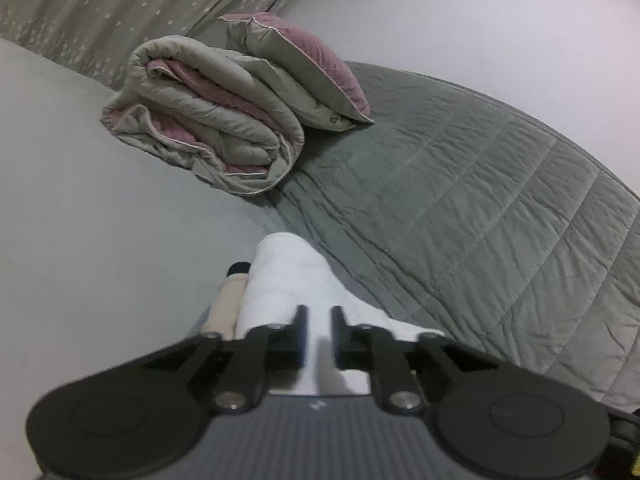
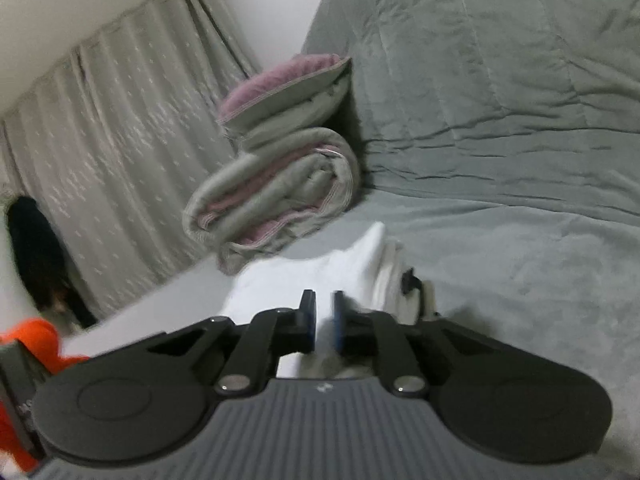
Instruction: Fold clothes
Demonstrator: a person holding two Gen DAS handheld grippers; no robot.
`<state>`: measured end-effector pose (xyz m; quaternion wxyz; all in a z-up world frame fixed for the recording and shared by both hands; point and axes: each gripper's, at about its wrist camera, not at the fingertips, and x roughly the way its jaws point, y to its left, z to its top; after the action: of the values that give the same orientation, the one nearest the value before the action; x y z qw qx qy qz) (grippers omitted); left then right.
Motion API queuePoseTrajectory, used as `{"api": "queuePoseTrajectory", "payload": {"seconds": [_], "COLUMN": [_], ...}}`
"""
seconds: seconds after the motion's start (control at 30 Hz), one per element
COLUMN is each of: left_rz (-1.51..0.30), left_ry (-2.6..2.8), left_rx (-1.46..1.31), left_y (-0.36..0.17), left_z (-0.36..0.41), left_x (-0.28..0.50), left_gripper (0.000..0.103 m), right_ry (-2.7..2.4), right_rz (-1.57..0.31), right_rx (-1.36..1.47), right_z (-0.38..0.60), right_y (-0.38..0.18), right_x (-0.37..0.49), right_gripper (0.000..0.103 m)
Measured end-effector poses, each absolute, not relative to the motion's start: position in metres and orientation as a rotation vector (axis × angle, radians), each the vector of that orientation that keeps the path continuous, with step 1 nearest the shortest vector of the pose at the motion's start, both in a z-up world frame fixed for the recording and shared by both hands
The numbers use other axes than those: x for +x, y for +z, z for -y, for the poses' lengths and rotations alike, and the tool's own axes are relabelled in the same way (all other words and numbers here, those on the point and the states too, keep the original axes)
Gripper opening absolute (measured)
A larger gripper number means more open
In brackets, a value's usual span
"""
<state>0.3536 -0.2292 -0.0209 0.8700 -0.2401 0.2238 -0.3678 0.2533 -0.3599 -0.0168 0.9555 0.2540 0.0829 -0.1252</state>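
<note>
Both tongs grip a white garment over the bed.

Left tongs [image 1: 319, 320] and right tongs [image 2: 324, 312] each pinch the white garment [image 1: 288, 280], low centre in both views; its long axis runs up-frame toward the rolled duvet [image 1: 208, 120] on the grey quilt [image 1: 460, 200].

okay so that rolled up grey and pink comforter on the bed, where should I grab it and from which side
Judging by its pose, take the rolled comforter at its open end, where the layered edges with pale piping face the left gripper. Come in low along the grey bedspread from the near side. The rounded roll looks too bulky for the jaws, but a thin edge should fit. The pillow leaning behind blocks the far side.
</note>
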Motion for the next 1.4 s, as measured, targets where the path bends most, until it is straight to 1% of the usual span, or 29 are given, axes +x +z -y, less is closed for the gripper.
{"api": "queuePoseTrajectory", "payload": {"seconds": [0.03, 0.07, 0.1, 0.13, 0.2, 0.3, 0.37, 0.43, 0.47, 0.53, 0.57, 0.6, 0.63, 0.67, 0.7, 0.73, 0.83, 1.0, 1.2, 1.4], "left_rz": [-0.484, -0.499, -0.515, -0.530, -0.561, -0.606, -0.635, -0.664, -0.677, -0.696, -0.711, -0.727, -0.740, -0.748, -0.758, -0.768, -0.805, -0.906, -0.940, -0.957], "left_ry": [-0.756, -0.744, -0.731, -0.718, -0.692, -0.652, -0.625, -0.597, -0.581, -0.549, -0.534, -0.522, -0.510, -0.496, -0.481, -0.462, -0.419, -0.398, -0.351, -0.340], "left_rx": [-0.482, -0.461, -0.441, -0.421, -0.380, -0.318, -0.277, -0.234, -0.207, -0.158, -0.138, -0.123, -0.109, -0.095, -0.077, -0.053, 0.010, 0.058, 0.124, 0.128], "left_y": [-0.016, -0.011, -0.006, -0.001, 0.009, 0.025, 0.035, 0.044, 0.047, 0.051, 0.053, 0.054, 0.054, 0.055, 0.055, 0.055, 0.051, 0.040, 0.029, 0.020], "left_z": [0.225, 0.221, 0.217, 0.212, 0.204, 0.192, 0.183, 0.176, 0.175, 0.173, 0.172, 0.170, 0.169, 0.168, 0.168, 0.167, 0.168, 0.171, 0.182, 0.188], "left_x": [0.347, 0.341, 0.334, 0.328, 0.315, 0.296, 0.283, 0.271, 0.265, 0.255, 0.249, 0.245, 0.241, 0.236, 0.232, 0.228, 0.219, 0.215, 0.211, 0.209], "left_gripper": [0.039, 0.041, 0.044, 0.047, 0.051, 0.062, 0.066, 0.075, 0.077, 0.086, 0.088, 0.092, 0.094, 0.096, 0.100, 0.102, 0.102, 0.102, 0.102, 0.102], "right_ry": [-0.261, -0.276, -0.298, -0.319, -0.341, -0.358, -0.363, -0.365, -0.365, -0.366, -0.367, -0.367, -0.367, -0.366, -0.366, -0.365, -0.369, -0.365, -0.346, -0.339], "right_rz": [-0.162, -0.161, -0.162, -0.164, -0.190, -0.242, -0.280, -0.324, -0.347, -0.393, -0.416, -0.432, -0.444, -0.456, -0.463, -0.466, -0.485, -0.574, -0.649, -0.683], "right_rx": [0.511, 0.499, 0.479, 0.460, 0.461, 0.480, 0.494, 0.496, 0.496, 0.488, 0.476, 0.463, 0.449, 0.435, 0.424, 0.416, 0.399, 0.404, 0.383, 0.393], "right_z": [0.359, 0.355, 0.348, 0.341, 0.335, 0.330, 0.328, 0.320, 0.316, 0.308, 0.303, 0.298, 0.293, 0.287, 0.284, 0.280, 0.274, 0.269, 0.261, 0.263], "right_y": [-0.012, -0.007, -0.004, 0.000, 0.008, 0.021, 0.030, 0.035, 0.037, 0.041, 0.042, 0.043, 0.043, 0.043, 0.043, 0.043, 0.043, 0.039, 0.032, 0.027], "right_x": [0.250, 0.245, 0.240, 0.234, 0.229, 0.225, 0.222, 0.218, 0.216, 0.211, 0.207, 0.203, 0.198, 0.193, 0.188, 0.183, 0.173, 0.170, 0.170, 0.166], "right_gripper": [0.031, 0.040, 0.055, 0.058, 0.058, 0.058, 0.058, 0.063, 0.064, 0.066, 0.066, 0.071, 0.078, 0.082, 0.091, 0.102, 0.103, 0.103, 0.103, 0.103]}}
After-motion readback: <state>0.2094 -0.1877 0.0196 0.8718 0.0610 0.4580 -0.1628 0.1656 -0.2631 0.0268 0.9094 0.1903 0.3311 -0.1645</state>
